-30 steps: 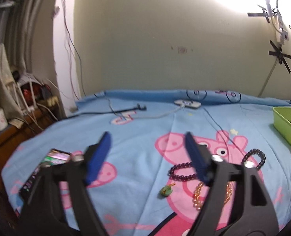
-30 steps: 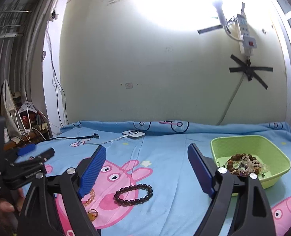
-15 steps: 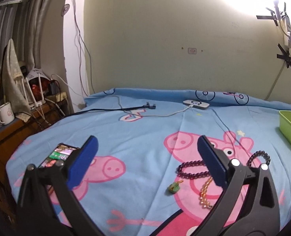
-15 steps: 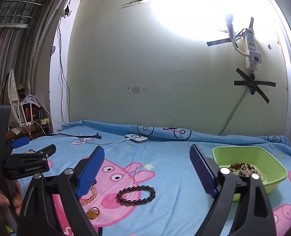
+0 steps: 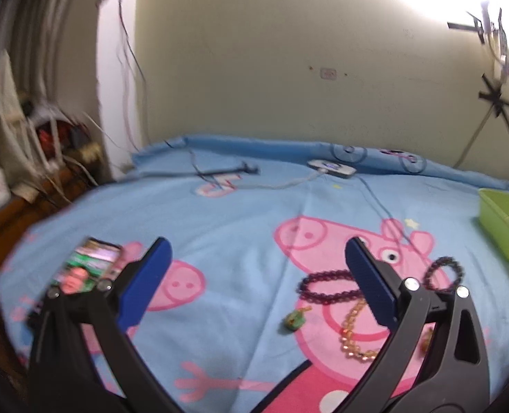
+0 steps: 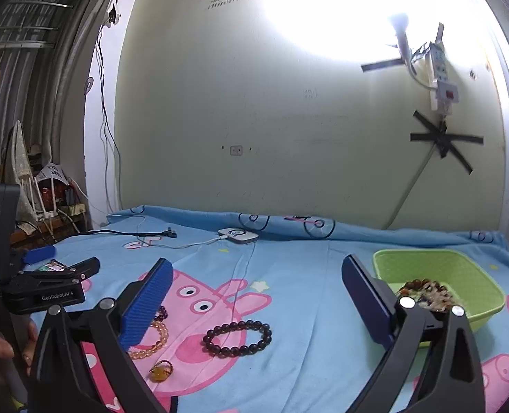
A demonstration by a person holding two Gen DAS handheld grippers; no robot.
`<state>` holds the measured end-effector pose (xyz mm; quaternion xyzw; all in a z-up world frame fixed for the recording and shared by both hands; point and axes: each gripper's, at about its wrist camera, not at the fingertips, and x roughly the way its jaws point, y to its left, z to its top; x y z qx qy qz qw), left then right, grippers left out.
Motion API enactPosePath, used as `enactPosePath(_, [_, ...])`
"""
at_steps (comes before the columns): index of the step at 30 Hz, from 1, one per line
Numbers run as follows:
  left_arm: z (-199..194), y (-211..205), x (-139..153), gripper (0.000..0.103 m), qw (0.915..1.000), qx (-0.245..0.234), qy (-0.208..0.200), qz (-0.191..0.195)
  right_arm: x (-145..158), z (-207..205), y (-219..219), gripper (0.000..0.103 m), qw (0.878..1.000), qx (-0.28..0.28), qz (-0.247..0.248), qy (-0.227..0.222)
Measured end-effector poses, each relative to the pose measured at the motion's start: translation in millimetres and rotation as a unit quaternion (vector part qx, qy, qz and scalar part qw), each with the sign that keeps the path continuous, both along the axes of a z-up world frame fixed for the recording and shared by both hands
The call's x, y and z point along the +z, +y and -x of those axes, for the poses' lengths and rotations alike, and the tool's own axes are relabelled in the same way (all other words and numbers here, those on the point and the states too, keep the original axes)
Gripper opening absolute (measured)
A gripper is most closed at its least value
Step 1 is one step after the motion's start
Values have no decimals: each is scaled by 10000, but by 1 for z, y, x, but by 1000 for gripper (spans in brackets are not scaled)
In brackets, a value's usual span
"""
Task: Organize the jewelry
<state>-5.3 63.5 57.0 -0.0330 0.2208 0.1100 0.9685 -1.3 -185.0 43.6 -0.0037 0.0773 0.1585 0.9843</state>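
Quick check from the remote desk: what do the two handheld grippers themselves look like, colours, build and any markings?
Both match: the right gripper and left gripper have black plastic triangular arms with silver screws and ribbed blue finger pads. Seen from the right wrist, the left gripper's black body carries white "GenRobot.AI" lettering.

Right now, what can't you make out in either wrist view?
- Green tray contents: right view, the right gripper's finger covers part of the pile; single pieces too small to tell.
- Same tray in left view: cut off by the right edge.
- Purple bracelet and amber bracelet: left view, partly behind the left gripper's finger.
- Phone screen: left view, blurred.
- Shelf clutter: left view, blurred.
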Motion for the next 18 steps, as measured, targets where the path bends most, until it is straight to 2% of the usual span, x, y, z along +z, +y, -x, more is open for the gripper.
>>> enactPosePath(3, [-10,22,-4,97,9982,-226,394,393,-2,-11,-11,81,9988,60,-231,421])
enactPosePath(7, [-17,39,-5,97,9905,-842,824,708,-6,-27,-20,80,9942,236,-385,980])
enactPosePath(9, [-18,39,-7,96,9830,-1228,1025,896,-7,-34,-18,72,9913,349,-364,1216])
enactPosePath(11, [-19,35,-10,90,9772,-1480,1133,1018,-11,-42,-14,53,9862,521,-285,1543])
enactPosePath(15, [-24,16,-20,81,9621,-1966,1454,1209,-24,-53,-8,22,9710,851,-262,2218])
enactPosePath(18, [-26,-1,-29,70,9526,-2272,1708,1083,-34,-50,2,17,9558,1304,-236,2624])
